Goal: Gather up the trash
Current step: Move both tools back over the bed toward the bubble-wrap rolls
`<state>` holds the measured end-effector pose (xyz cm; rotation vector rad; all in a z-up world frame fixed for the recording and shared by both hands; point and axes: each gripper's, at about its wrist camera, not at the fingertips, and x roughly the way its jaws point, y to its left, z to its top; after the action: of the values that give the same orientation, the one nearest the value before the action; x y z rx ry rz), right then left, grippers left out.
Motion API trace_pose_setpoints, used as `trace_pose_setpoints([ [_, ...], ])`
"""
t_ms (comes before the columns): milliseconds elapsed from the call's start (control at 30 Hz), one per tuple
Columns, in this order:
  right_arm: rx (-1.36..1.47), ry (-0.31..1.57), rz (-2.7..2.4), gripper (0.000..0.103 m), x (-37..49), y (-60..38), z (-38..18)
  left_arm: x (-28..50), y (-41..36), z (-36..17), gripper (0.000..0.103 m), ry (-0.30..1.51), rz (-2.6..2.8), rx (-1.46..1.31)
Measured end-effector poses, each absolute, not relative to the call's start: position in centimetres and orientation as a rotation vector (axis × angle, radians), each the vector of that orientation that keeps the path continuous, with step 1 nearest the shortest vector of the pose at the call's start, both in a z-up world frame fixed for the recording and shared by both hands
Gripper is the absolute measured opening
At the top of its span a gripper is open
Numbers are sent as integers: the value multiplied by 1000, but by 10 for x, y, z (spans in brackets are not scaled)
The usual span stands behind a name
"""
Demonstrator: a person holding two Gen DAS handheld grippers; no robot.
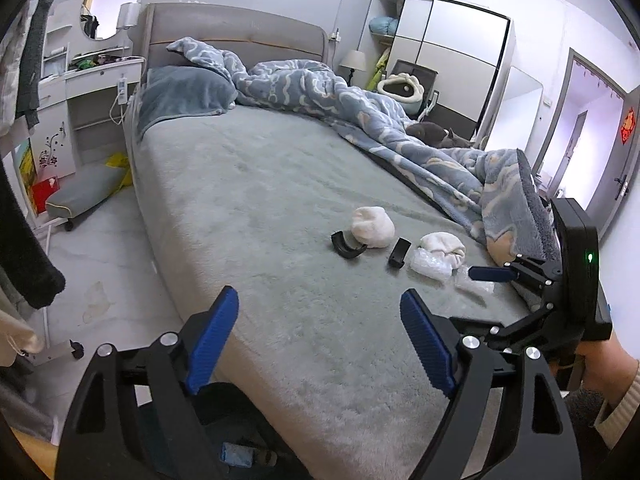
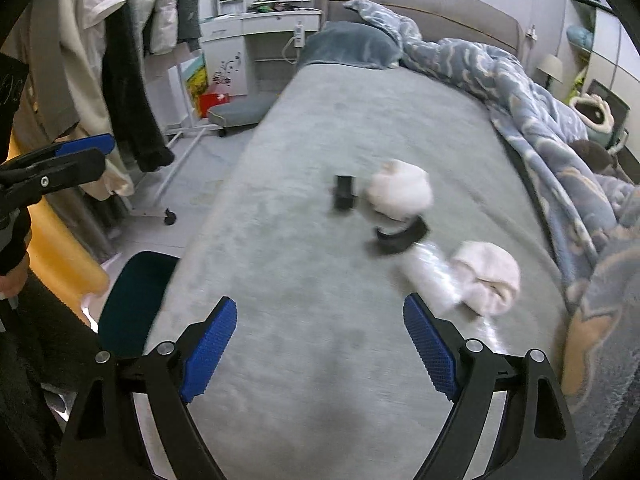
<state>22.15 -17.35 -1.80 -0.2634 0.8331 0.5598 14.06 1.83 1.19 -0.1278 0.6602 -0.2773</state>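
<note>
Trash lies on the grey bed (image 1: 248, 200). There are two crumpled white wads (image 1: 372, 226) (image 1: 442, 246), a curved black piece (image 1: 347, 245), a small black piece (image 1: 399, 252) and clear plastic wrap (image 1: 430, 266). My left gripper (image 1: 318, 300) is open over the sheet, short of the pile, with nothing between its blue pads. My right gripper (image 2: 320, 308) is open and empty too. The plastic wrap (image 2: 430, 276) and a white wad (image 2: 488, 276) lie just ahead to its right. Farther off are the curved black piece (image 2: 400, 236), the second wad (image 2: 400, 188) and the small black piece (image 2: 344, 192). Each gripper shows in the other's view (image 1: 486, 274) (image 2: 100, 156).
A blue patterned quilt (image 1: 360, 112) is bunched along the bed's right side, close to the pile. A clothes rack (image 2: 132, 80) with hanging garments, a white dressing table (image 1: 80, 92) and a low grey stool (image 1: 86, 192) stand left of the bed. A blurred dark blue-green object (image 2: 136, 300) sits at the bed's near edge.
</note>
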Motion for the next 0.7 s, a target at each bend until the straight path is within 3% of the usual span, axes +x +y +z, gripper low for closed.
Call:
trace_pose_setpoints([
  [567,-225,870,490,86,264,-263,-26,177,-33,-12,88,683,-387,-73],
  [700,-223,899,490,74,270,-273,-37,185,-54,-15,90,690,-417,-33],
])
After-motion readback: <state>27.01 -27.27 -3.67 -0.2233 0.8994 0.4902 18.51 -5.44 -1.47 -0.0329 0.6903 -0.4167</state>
